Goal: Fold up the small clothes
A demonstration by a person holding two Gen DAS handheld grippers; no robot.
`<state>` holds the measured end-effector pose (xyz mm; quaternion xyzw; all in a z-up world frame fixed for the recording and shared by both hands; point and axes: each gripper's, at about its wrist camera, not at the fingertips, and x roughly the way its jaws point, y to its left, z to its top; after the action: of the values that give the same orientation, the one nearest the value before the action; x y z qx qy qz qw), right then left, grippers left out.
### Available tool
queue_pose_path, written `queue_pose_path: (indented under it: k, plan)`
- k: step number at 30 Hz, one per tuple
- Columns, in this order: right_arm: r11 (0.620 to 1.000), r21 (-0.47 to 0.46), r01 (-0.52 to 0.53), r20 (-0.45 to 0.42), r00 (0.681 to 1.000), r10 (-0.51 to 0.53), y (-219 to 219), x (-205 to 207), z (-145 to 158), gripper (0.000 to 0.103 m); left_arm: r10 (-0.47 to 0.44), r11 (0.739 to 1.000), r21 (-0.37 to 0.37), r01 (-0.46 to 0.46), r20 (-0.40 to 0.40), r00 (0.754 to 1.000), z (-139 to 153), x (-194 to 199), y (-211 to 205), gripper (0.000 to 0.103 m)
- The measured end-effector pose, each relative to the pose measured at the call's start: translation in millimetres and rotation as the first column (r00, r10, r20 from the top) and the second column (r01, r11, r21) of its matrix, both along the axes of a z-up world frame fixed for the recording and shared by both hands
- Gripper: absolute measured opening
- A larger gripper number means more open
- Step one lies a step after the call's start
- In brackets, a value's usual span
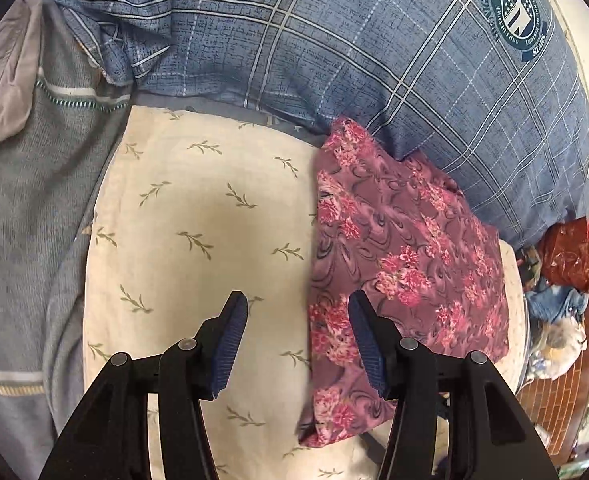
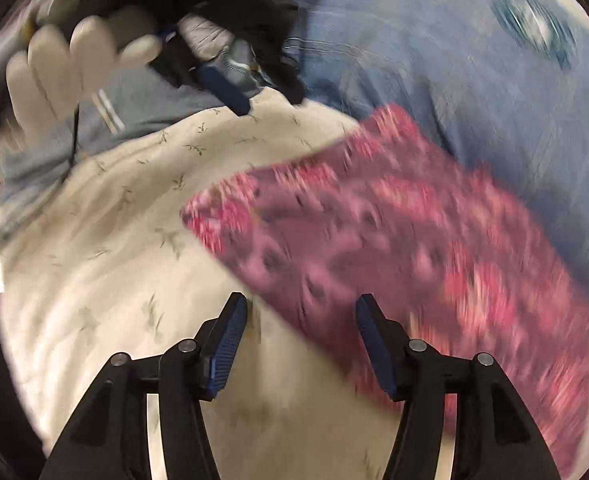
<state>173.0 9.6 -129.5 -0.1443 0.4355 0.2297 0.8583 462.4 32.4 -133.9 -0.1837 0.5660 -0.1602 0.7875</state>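
A purple garment with pink flowers (image 1: 406, 272) lies folded into a long rectangle on a cream pillow with green sprigs (image 1: 198, 216). My left gripper (image 1: 298, 308) is open and empty, hovering above the garment's left edge. In the blurred right wrist view the same garment (image 2: 394, 248) lies across the pillow (image 2: 106, 272). My right gripper (image 2: 302, 312) is open and empty above the garment's near edge. The left gripper (image 2: 246, 96), held by a gloved hand (image 2: 66, 68), shows at the top left of that view.
A blue plaid pillow with a round badge (image 1: 414, 64) lies behind the garment. Grey-blue bedding (image 1: 18, 208) is at the left. Bags and clutter (image 1: 562, 280) sit on a brick-pattern floor (image 1: 550, 404) at the right.
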Motion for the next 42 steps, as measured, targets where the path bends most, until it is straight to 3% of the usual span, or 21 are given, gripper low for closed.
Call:
queue_pose_path:
  k: [4, 5, 6, 7, 11, 17, 18, 20, 21, 22, 25, 32, 42]
  plan:
    - [0.987, -0.163, 0.005, 0.145, 0.989, 0.019, 27.9, 12.4, -5.7, 0.054, -0.014, 1.000, -0.003, 0.014, -0.021, 1.000, -3.9, 14.1, -4.5, 0.054]
    - [0.982, -0.189, 0.006, 0.174, 0.984, 0.027, 32.4, 14.4, -8.3, 0.040, -0.013, 1.000, -0.011, 0.013, -0.031, 0.999, -5.4, 19.2, -6.8, 0.054]
    - [0.979, -0.205, 0.004, 0.182, 0.983, 0.034, 35.0, 17.5, -12.5, 0.010, -0.013, 1.000, -0.022, 0.012, -0.042, 0.999, -7.4, 24.6, -9.8, 0.054]
    - [0.978, -0.206, 0.008, 0.180, 0.983, 0.030, 34.3, 20.1, -13.1, 0.007, -0.013, 0.999, -0.034, 0.011, -0.049, 0.999, -10.8, 29.4, -14.1, 0.055]
    - [0.993, -0.104, 0.049, 0.237, 0.971, -0.023, 17.8, 21.0, 3.2, 0.007, -0.040, 0.997, -0.071, 0.034, -0.088, 0.995, -23.5, 53.9, -30.7, 0.065]
    - [0.998, -0.013, 0.061, 0.262, 0.963, -0.056, 6.0, 20.9, 24.8, 0.006, -0.088, 0.994, -0.076, 0.074, -0.204, 0.975, -60.8, 91.6, -74.4, 0.066]
    - [0.998, -0.007, 0.060, 0.261, 0.964, -0.056, 4.2, 20.9, 25.0, 0.006, -0.091, 0.995, -0.058, 0.081, -0.190, 0.978, -62.0, 95.5, -81.5, 0.065]
    - [0.998, 0.008, 0.061, 0.256, 0.965, -0.061, 0.8, 21.1, 24.5, 0.006, -0.101, 0.994, -0.050, 0.094, -0.159, 0.982, -58.7, 99.6, -91.3, 0.055]
    - [0.998, 0.021, 0.064, 0.251, 0.966, -0.067, -1.6, 21.0, 23.8, 0.006, -0.109, 0.993, -0.056, 0.101, -0.156, 0.982, -57.7, 101.3, -96.1, 0.028]
    - [0.997, 0.032, 0.069, 0.248, 0.966, -0.075, -3.7, 21.6, 23.3, 0.006, -0.110, 0.993, -0.045, 0.104, -0.156, 0.982, -57.1, 102.4, -100.2, 0.016]
    - [0.993, 0.074, 0.091, 0.231, 0.967, -0.106, -11.5, 22.2, 23.4, 0.006, -0.102, 0.994, 0.013, 0.104, -0.124, 0.987, -49.3, 104.1, -105.8, 0.009]
    - [0.971, 0.190, 0.148, 0.186, 0.965, -0.184, -39.6, 22.5, 28.8, 0.006, -0.088, 0.996, 0.024, 0.089, -0.047, 0.995, -15.2, 93.9, -117.9, 0.008]
    - [0.898, 0.370, 0.239, 0.097, 0.951, -0.293, -105.6, 9.2, 39.3, 0.005, -0.113, 0.993, 0.048, 0.111, 0.032, 0.993, 36.8, 63.7, -171.9, 0.008]
